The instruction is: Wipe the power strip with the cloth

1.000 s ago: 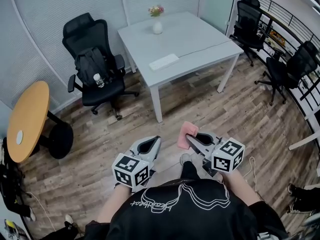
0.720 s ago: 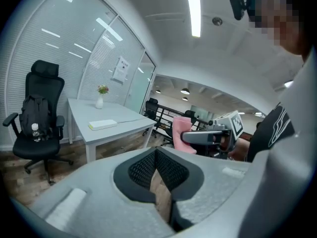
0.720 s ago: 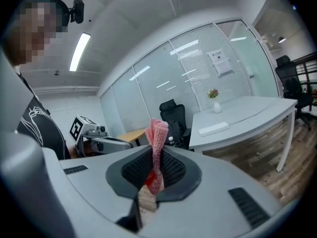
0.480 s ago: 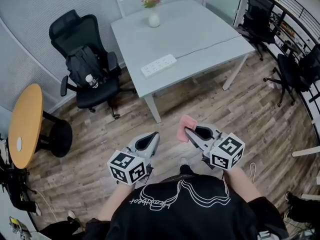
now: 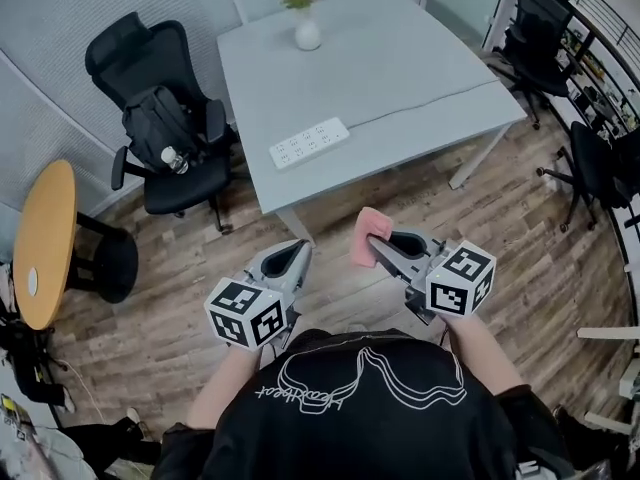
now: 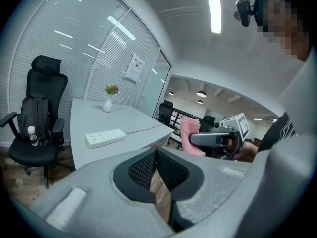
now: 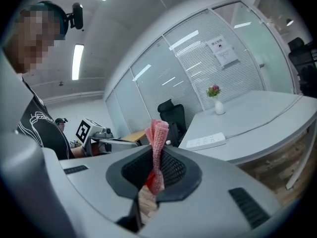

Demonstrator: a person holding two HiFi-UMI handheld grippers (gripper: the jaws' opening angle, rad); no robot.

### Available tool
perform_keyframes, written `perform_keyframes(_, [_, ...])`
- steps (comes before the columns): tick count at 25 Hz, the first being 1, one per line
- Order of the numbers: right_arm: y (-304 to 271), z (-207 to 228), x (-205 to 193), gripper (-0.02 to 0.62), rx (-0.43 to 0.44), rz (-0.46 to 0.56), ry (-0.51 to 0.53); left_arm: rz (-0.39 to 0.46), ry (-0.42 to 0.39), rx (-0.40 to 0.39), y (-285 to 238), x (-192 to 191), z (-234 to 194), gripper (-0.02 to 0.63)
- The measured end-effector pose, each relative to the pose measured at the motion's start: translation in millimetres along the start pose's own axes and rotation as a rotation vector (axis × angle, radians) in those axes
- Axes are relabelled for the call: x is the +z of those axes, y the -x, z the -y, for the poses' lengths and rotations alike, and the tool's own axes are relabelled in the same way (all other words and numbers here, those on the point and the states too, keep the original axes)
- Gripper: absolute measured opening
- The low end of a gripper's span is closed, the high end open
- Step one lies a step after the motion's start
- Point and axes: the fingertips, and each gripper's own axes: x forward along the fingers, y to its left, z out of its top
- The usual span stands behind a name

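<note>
1. Strip (image 5: 310, 142) lies flat on the grey table (image 5: 420, 48), upper centre of the head view, near the table's lower-left edge. Its cable (image 5: 440, 98) runs off to the right. Vase (image 5: 307, 32) is at the top, well apart from the strip.
2. R gripper (image 5: 376, 242) is centre-right in the head view, jaws clamped on the pink cloth (image 5: 364, 236). R gripper view shows the cloth (image 7: 158, 133) as a narrow folded wad pinched betw. the pads, sticking up past the tips.
3. L gripper (image 5: 298, 254) is lower centre-left, jaws together w/ nothing betw. them. Only floor (image 5: 180, 298) shows behind the tips in the L gripper view.
4. Both grippers hang over the floor in front of the table, well short of the strip. Step, I'd judge: approach, no wiping yet.
5. To do it well, bring the R gripper up & left in frame to the strip. Tilt it so the free cloth end meets the top face, not the jaw tips.
6. Wipe along the strip's long axis w/ light pressure. It looks light & unanchored, so it'll prob. slide.
7. So pin one end w/ the L gripper. Its closed tips pressing down should do, no need to open.
8. Risks: little cloth pokes out, so hard plastic may scrape the sockets. Cable drag could also skew the strip toward the table edge.
</note>
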Motion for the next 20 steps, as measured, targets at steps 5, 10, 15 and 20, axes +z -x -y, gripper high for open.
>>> perform_keyframes(5, [-41, 21, 13, 0.031, 0.073, -0.015, 0.000, 0.002, 0.024, 0.030, -16, 14, -41, 0.012])
perform_keyframes(10, [-93, 40, 25, 0.031, 0.105, -0.047, 0.037, -0.009, 0.055, 0.049, -30, 21, -96, 0.012])
perform_keyframes(15, [-147, 73, 45, 0.031, 0.108, -0.092, 0.025, -0.021, 0.043, 0.081, -52, 39, -157, 0.012])
perform_keyframes(20, [-193, 108, 55, 0.031, 0.099, -0.147, -0.040, -0.056, 0.033, 0.083, -73, 51, -199, 0.012])
